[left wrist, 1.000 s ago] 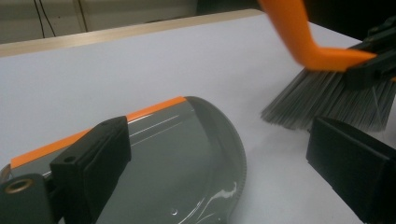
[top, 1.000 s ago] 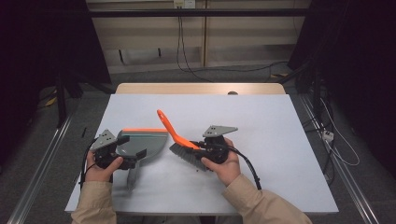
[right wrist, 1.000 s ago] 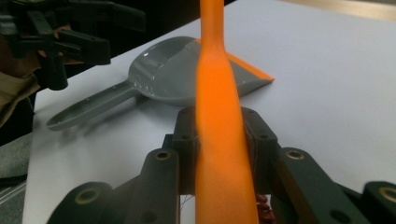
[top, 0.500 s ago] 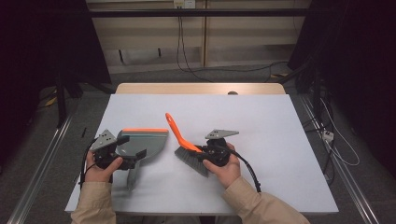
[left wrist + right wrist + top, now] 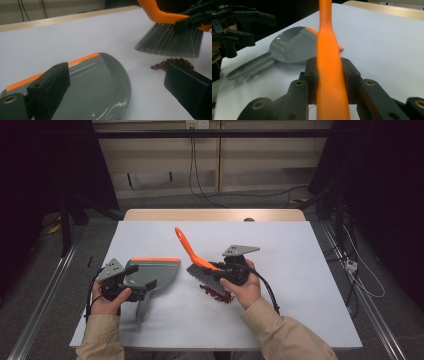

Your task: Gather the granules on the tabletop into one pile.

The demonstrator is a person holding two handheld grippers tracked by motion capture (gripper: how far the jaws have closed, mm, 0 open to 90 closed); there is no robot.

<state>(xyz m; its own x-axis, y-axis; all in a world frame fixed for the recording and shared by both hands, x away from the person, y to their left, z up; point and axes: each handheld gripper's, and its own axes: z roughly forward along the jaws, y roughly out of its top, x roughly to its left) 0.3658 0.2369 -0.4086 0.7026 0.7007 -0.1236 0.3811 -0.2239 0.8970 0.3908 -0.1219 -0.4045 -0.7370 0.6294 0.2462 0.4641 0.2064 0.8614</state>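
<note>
A grey dustpan [image 5: 155, 270] with an orange front edge lies flat on the white table [image 5: 310, 270], its handle pointing toward the person. My left gripper [image 5: 140, 276] hovers over the pan's rear with its jaws wide apart, and the pan [image 5: 100, 85] shows between them, untouched. My right gripper [image 5: 218, 268] is shut on the orange handle [image 5: 332, 75] of a hand brush [image 5: 200, 270], handle tilted up and to the left. The grey bristles [image 5: 170, 42] hang just above a small pile of red beans [image 5: 215, 292], which lies to the right of the pan [image 5: 292, 45].
The table's bare wooden far edge [image 5: 215, 215] runs across the back. Metal rails [image 5: 45, 295] run along the floor on both sides. Cables [image 5: 360, 270] lie on the floor at the right. Dark curtains close off both sides.
My right gripper has carried the brush a little to the right, away from the dustpan, and the bristles now sit over the beans. The left gripper and the dustpan have stayed put.
</note>
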